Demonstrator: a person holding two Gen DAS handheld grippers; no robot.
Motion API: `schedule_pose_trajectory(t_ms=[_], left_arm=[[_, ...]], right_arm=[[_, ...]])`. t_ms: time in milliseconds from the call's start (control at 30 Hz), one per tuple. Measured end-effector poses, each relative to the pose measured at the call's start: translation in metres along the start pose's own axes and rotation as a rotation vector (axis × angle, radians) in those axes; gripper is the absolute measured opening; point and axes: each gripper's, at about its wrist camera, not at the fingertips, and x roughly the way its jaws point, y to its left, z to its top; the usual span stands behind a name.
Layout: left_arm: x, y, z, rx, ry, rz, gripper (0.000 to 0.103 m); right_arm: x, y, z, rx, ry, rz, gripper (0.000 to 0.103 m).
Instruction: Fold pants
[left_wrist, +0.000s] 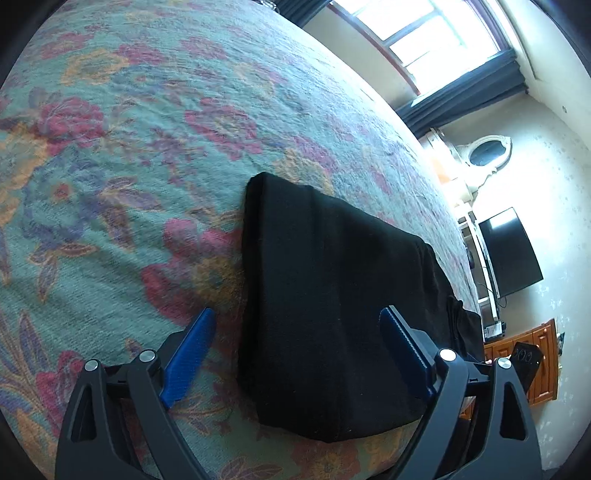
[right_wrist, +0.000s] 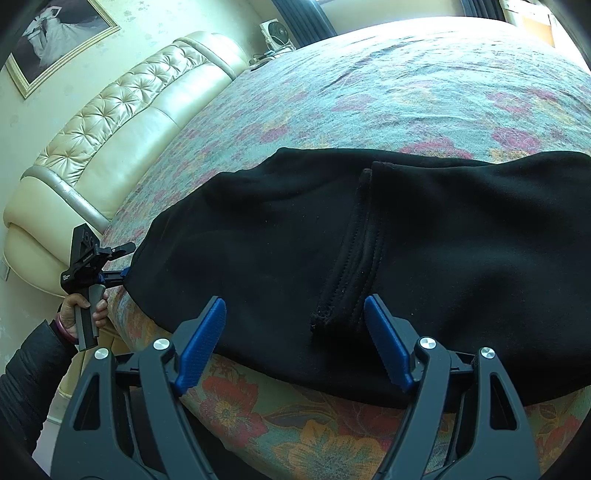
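Black pants (left_wrist: 332, 295) lie folded on a floral bedspread (left_wrist: 147, 147), near the bed's front edge. My left gripper (left_wrist: 297, 319) is open, its blue fingers either side of the pants' near end, just above the cloth. In the right wrist view the pants (right_wrist: 369, 240) spread wide, with a hemmed edge (right_wrist: 351, 258) running down the middle. My right gripper (right_wrist: 295, 310) is open, its fingers either side of that hem at the pants' near edge. The left gripper (right_wrist: 122, 273) also shows there, at the pants' left end, held by a hand.
A cream tufted headboard (right_wrist: 110, 129) stands at the left of the bed. A window with dark curtains (left_wrist: 461, 74), a wall TV (left_wrist: 509, 254) and a wooden cabinet (left_wrist: 535, 365) lie beyond the bed's far side. The bedspread (right_wrist: 406, 85) stretches behind the pants.
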Motion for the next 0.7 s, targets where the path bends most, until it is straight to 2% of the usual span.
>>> schedule_pose_trajectory(t_ms=[67,167,267,333,400,433,533,600,700], left_arm=[[0.008,-0.006,-0.002,-0.023,0.025,-0.084,0.089],[0.022,-0.019,-0.006,0.014,0.049,-0.083,0.089],[0.025,-0.016,-0.003,-0.029,0.037,-0.109,0.089],[0.021,-0.016,-0.002,-0.032,0.04,-0.079,0.08],[0.019,-0.015,-0.003,0.01,0.056,0.034,0.043],[0.017,-0.014,-0.003,0.017,0.06,0.054,0.041],[0.015,-0.012,-0.003,0.005,0.048,0.043,0.035],[0.015,-0.023,-0.002,0.04,0.038,0.056,0.029],[0.011,-0.039,0.003,0.051,-0.005,0.011,0.025]], right_arm=[[0.002,-0.001,0.0,0.003,0.001,0.001,0.078],[0.003,-0.002,0.0,0.007,0.001,0.004,0.078],[0.003,-0.003,-0.001,0.009,-0.001,0.01,0.078],[0.002,-0.004,-0.001,0.013,-0.003,0.017,0.078],[0.001,-0.006,-0.001,0.024,-0.007,0.025,0.078],[0.0,-0.008,-0.002,0.03,-0.009,0.029,0.078],[-0.002,-0.012,-0.002,0.04,-0.015,0.025,0.078],[-0.005,-0.016,-0.001,0.042,-0.018,0.02,0.078],[-0.01,-0.022,-0.002,0.049,-0.028,0.007,0.078]])
